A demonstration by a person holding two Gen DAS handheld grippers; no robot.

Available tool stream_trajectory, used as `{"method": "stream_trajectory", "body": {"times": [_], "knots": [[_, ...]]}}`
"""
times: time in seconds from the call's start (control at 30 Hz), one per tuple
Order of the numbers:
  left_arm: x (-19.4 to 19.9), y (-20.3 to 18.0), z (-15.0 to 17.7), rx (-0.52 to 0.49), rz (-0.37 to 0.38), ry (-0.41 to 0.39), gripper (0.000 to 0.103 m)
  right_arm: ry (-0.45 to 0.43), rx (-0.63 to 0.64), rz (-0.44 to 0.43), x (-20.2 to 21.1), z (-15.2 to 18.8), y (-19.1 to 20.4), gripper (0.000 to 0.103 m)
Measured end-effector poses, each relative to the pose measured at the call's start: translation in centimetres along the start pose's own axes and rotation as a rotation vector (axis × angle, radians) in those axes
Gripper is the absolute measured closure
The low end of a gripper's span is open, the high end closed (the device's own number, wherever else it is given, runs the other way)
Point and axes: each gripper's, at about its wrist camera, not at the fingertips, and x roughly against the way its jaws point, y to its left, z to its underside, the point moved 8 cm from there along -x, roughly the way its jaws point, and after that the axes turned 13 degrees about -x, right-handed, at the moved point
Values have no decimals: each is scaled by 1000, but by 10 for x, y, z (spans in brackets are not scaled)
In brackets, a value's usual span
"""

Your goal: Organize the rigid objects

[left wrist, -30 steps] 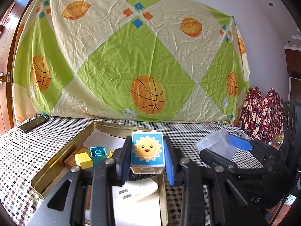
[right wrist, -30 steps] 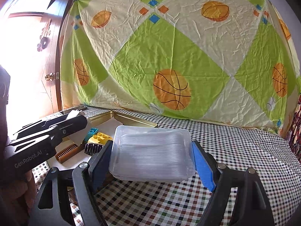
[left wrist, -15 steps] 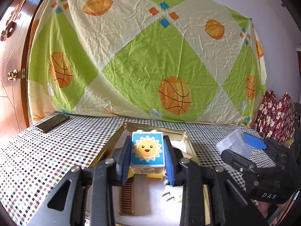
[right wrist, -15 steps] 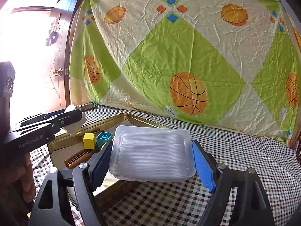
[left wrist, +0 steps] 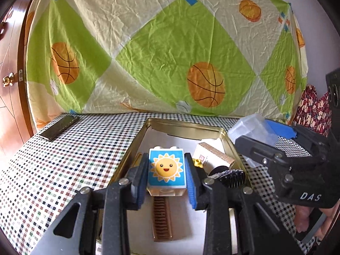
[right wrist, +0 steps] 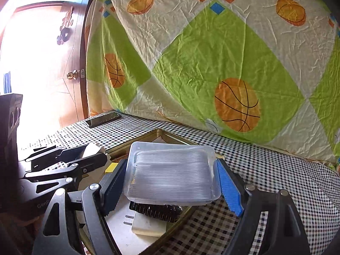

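Note:
My left gripper (left wrist: 166,175) is shut on a blue toy block with a smiling sun (left wrist: 166,171), held over the gold metal tin (left wrist: 184,125). My right gripper (right wrist: 170,182) is shut on a clear plastic box (right wrist: 172,172), which hangs over the tin's right rim (right wrist: 163,132). In the left wrist view the right gripper (left wrist: 263,131) and its clear plastic box (left wrist: 252,128) sit at the right. Inside the tin lie a brown comb (left wrist: 162,218), a black brush (right wrist: 156,211), a white plug adapter (right wrist: 147,225) and a small cardboard box (left wrist: 212,155).
The checked tablecloth (left wrist: 63,159) covers the table. A dark phone (left wrist: 59,127) lies at the far left corner, also the phone (right wrist: 103,119) in the right wrist view. A patterned sheet (left wrist: 170,53) hangs behind. A wooden door (right wrist: 70,74) stands at the left.
Both grippers have swung over the tin with their loads. The tin now sits centred under the left gripper, and the right gripper's box has come over the tin's rim.

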Motion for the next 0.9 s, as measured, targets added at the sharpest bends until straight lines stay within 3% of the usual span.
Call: {"method": "stream_trajectory", "body": {"times": [0.43,0.9], "knots": [[-18,5,11,-18,35,80,73,119,-2,43,-49,2,1,21],[-30,0,10,-94,35,126,72,201,3,84,-73,14,2,20]]}}
